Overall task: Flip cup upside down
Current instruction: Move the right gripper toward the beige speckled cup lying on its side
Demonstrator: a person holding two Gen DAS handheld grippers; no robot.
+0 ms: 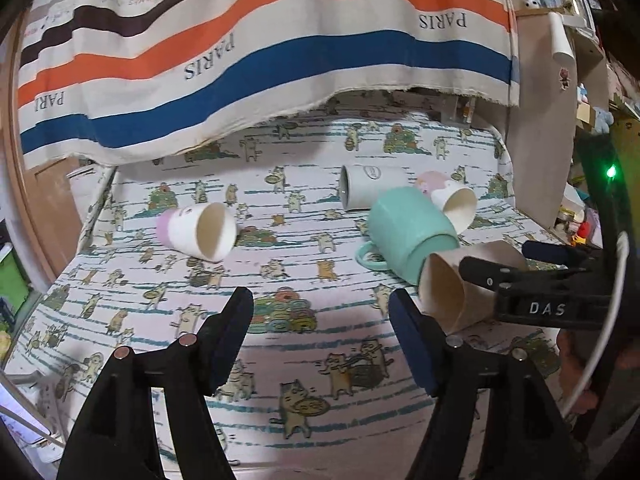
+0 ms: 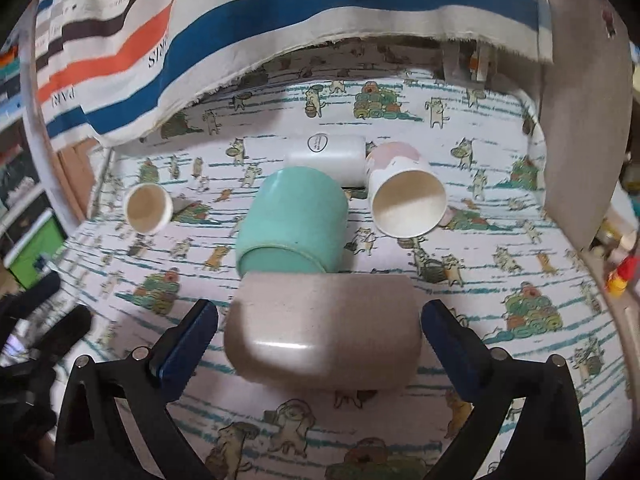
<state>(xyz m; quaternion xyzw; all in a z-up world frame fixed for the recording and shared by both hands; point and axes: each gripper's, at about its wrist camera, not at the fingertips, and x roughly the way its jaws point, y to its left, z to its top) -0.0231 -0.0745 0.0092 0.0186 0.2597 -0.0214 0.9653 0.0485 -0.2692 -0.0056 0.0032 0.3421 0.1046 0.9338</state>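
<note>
A beige cup (image 2: 324, 328) lies on its side on the cat-print cloth, between the fingers of my right gripper (image 2: 320, 344). The jaws are open and stand on either side of the cup without touching it. In the left wrist view the same cup (image 1: 456, 288) shows its open mouth toward the left, with the right gripper's fingers (image 1: 492, 274) around it. My left gripper (image 1: 320, 340) is open and empty above the cloth, left of the cup.
A mint green mug (image 2: 292, 224) lies on its side just behind the beige cup. A white mug (image 2: 324, 156), a pink-and-white paper cup (image 2: 406, 196) and another paper cup (image 2: 148, 208) lie nearby. A striped cloth (image 2: 240, 20) hangs at the back.
</note>
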